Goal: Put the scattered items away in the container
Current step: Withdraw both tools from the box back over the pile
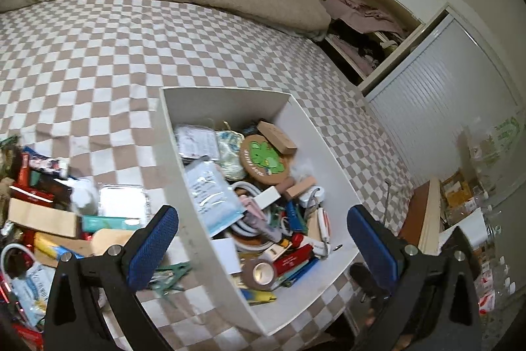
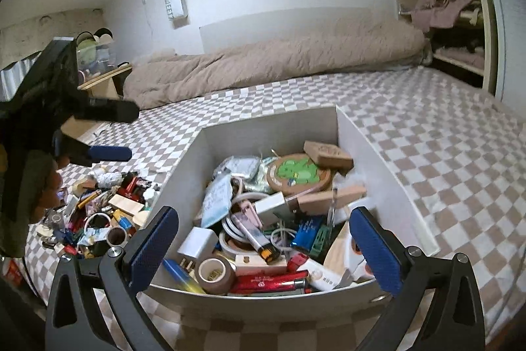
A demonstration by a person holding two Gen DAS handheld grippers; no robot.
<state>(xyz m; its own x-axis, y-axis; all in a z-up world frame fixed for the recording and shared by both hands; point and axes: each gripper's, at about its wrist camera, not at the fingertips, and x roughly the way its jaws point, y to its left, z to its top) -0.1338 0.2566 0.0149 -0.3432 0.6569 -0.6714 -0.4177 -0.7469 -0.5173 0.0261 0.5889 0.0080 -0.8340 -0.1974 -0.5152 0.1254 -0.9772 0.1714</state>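
White open-topped container (image 2: 371, 153): rests on the bed with checkered cover (image 2: 443, 134), already well filled. Contents, far end: round cork coaster with green clover print (image 2: 297, 175), small cardboard box (image 2: 327, 153) leaning on it, clear plastic packets. Middle: coiled white cable (image 2: 236, 227), white charger block (image 2: 199, 244), wooden block (image 2: 328, 198), blue packet (image 1: 213, 198). Near end: roll of brown tape (image 2: 213, 273), red tube (image 2: 269, 280), blue card (image 2: 307, 232).

Scattered items (image 2: 98, 213): loose heap on the cover just left of the container, outside it; includes boxes, a second tape roll (image 2: 116, 236), white cable loop, green clothes peg (image 1: 172, 273).

Left gripper (image 1: 259, 245): blue-padded fingers spread wide, nothing between them, poised above the container's left wall.

Right gripper (image 2: 266, 249): fingers spread wide, empty, above the container's near end.

Background: beige duvet (image 2: 279, 61) along the wall; open closet (image 2: 453, 22) with folded clothes.
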